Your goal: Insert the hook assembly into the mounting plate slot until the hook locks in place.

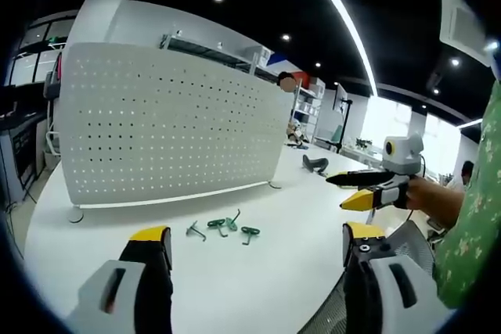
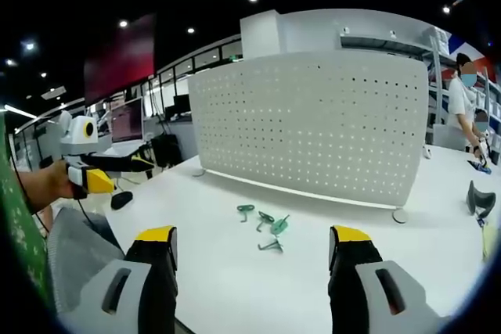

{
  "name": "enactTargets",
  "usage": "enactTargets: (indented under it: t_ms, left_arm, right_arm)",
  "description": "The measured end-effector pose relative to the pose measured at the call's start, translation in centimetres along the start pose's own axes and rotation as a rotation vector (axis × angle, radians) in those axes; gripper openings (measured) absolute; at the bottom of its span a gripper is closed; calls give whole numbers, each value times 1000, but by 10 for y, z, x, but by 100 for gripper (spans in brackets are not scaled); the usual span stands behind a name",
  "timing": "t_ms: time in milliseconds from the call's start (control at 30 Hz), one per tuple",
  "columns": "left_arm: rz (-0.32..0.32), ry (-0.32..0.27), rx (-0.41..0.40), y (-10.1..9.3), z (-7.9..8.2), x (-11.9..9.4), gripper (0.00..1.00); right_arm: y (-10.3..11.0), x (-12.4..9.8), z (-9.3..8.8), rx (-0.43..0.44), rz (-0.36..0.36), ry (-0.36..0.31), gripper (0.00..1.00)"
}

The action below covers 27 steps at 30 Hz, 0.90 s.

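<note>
Hooks [image 1: 223,228], green, lie loose on the white counter [image 1: 274,271] just in front of the upright perforated mounting plate [image 1: 168,127], at 12 o'clock from both tongs. Left tongs [image 1: 254,244] and right tongs [image 2: 254,244] gape wide, holding nothing.

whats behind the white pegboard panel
Above the pegboard panel rises a white wall with a shelf rack, and a person stands past its edge. The panel hides whatever sits on the table directly behind it.
</note>
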<state>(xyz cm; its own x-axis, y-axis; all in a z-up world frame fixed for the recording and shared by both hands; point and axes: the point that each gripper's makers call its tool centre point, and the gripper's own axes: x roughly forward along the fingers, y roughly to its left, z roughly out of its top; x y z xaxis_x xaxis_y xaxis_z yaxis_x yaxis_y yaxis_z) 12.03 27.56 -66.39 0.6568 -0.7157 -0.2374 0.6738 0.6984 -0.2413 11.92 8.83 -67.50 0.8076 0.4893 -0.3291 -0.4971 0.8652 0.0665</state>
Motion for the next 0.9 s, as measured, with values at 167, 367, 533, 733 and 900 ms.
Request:
enactTargets:
  t_ms: [167,367,533,733,900]
  left_arm:
    - [1,0,-2,0,-1,0,92]
    - [0,1,-4,0,-2,0,91]
    - [3,3,-6,1,-3,1,91]
    - [3,3,-5,1,-2,2,91]
    - [2,6,-5,1,-3,3,91]
  right_arm:
    - [0,1,-1,-1,2,4,80]
    - [-1,2,-4,2,5,13,79]
    - [-1,3,-4,2,6,15,79]
    - [-2,4,-6,6,6,20,78]
    - [-3,5,-7,8,6,23,78]
